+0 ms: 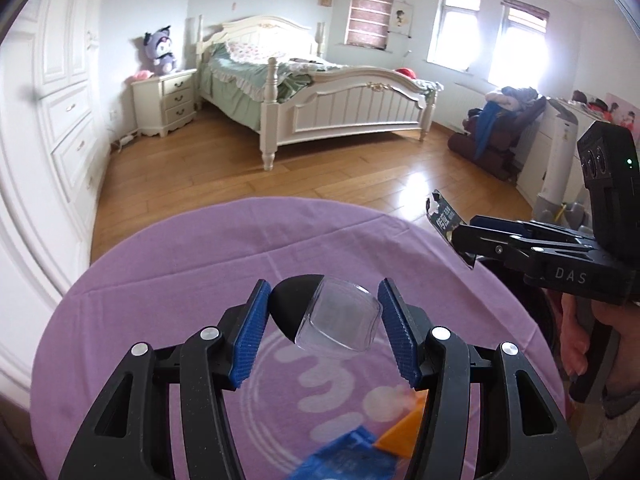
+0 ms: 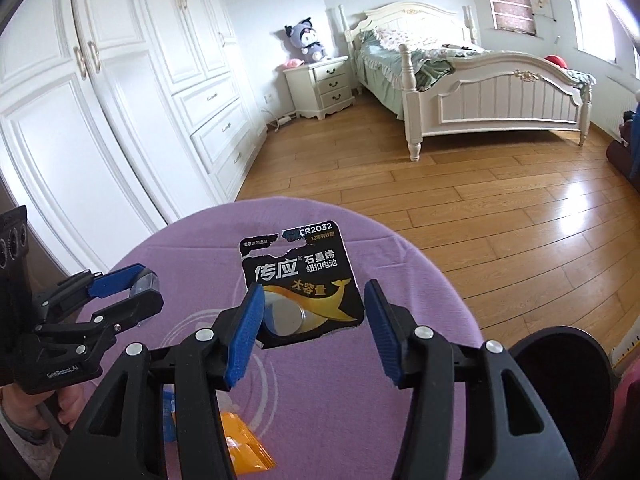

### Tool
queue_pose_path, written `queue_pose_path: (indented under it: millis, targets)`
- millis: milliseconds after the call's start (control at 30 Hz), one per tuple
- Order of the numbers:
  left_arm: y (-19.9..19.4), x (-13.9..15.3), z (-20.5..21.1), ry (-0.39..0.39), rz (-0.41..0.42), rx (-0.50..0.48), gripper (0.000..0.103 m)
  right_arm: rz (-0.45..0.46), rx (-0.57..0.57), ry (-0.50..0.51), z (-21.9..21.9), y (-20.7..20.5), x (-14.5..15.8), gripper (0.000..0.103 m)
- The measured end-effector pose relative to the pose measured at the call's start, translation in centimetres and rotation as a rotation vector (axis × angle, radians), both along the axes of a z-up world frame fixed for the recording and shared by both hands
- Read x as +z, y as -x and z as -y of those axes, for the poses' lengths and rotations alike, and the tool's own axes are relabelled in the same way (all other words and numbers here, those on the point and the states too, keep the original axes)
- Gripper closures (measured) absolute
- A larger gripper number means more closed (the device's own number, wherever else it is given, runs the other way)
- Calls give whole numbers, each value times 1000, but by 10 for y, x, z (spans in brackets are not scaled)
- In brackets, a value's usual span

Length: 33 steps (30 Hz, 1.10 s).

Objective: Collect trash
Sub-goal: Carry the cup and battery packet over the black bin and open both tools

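My left gripper (image 1: 320, 312) is shut on a clear plastic blister with a black backing (image 1: 326, 318), held above the round purple-covered table (image 1: 160, 320); it also shows in the right wrist view (image 2: 142, 282). My right gripper (image 2: 314, 320) is shut on a black coin-battery card (image 2: 304, 280) marked CR2032, held upright above the table; the card also shows in the left wrist view (image 1: 442, 220). Blue and orange wrappers (image 1: 360, 452) lie on the table below my left gripper, and the orange wrapper also shows in the right wrist view (image 2: 244, 444).
A dark round bin (image 2: 560, 368) stands at the table's right edge. Beyond the table lie wooden floor (image 1: 320, 168), a white bed (image 1: 340, 100), a nightstand (image 1: 168, 100), white wardrobes (image 2: 120, 100) on the left and a cluttered chair (image 1: 500, 120) on the right.
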State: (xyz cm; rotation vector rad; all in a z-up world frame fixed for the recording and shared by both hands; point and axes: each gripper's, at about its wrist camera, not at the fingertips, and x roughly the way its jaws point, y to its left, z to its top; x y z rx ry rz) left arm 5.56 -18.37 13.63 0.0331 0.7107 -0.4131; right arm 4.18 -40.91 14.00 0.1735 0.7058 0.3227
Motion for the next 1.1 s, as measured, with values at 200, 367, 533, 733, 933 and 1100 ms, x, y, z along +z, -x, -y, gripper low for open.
queue_pose_path:
  millis: [200, 367, 533, 733, 933, 1100]
  targets:
    - [11, 17, 70, 6, 40, -126, 47, 27, -128, -34, 65, 22, 3, 52]
    - [19, 17, 133, 17, 52, -236, 47, 27, -238, -66, 119, 42, -7, 52]
    - [24, 2, 186, 20, 31, -323, 47, 4, -320, -88, 159, 51, -25, 52]
    - [20, -19, 233, 11, -10, -384, 47, -34, -388, -106, 195, 65, -50, 52]
    - [16, -41, 262, 0, -42, -413, 47, -65, -430, -121, 217, 77, -71, 52]
    - [8, -57, 276, -3, -78, -418, 47, -87, -449, -136, 230, 81, -85, 52]
